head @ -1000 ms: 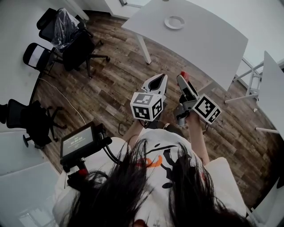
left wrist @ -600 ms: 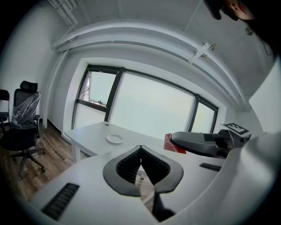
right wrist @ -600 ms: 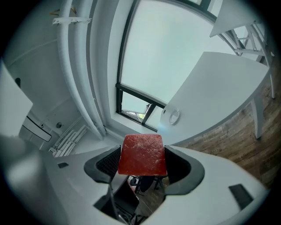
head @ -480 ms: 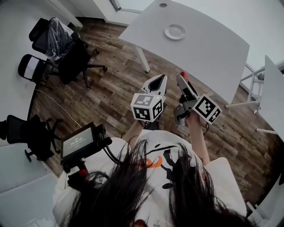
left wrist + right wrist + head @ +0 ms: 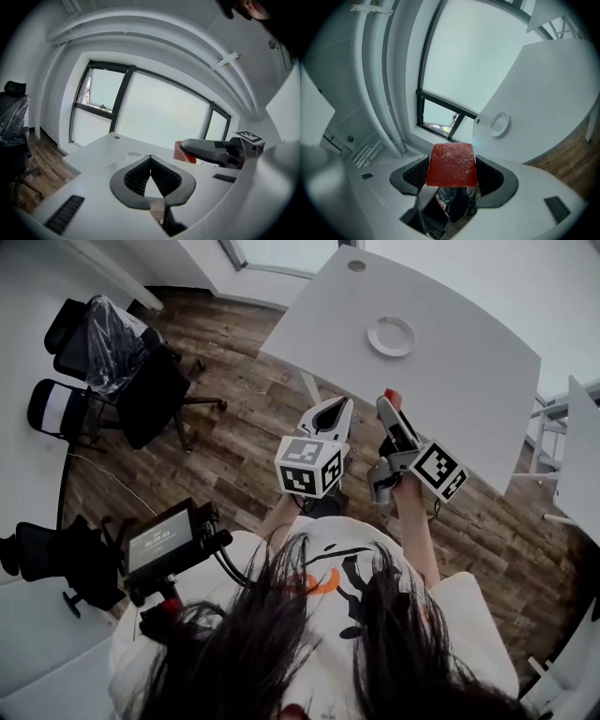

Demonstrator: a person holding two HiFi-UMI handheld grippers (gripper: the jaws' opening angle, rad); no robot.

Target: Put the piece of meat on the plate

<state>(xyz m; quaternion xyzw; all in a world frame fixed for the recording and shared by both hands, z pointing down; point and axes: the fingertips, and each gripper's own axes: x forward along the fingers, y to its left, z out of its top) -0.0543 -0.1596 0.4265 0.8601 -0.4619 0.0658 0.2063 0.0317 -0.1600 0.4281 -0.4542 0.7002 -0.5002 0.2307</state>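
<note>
Head view: we hold both tools out in front of us, above the wooden floor, short of the near edge of the white bench. The left claw and the right claw sit side by side, close but apart, each with its marker cube at the rear.

Right claw: the jaws are partly closed on the piece of meat, a flat red slab pinched between the ribbed pads and standing up above them. From the head view, the piece of meat shows only as a red tip at the front of that claw, off the bench.

Left claw: the jaws are closed tip to tip, with nothing between them.

The plate, small, round and white, lies on the bench well apart from the meat and beyond it. In the right gripper view, the plate appears up and to the right of the slab, on the bench.

Black office chairs stand on the floor to our left. A small monitor hangs at our chest.
</note>
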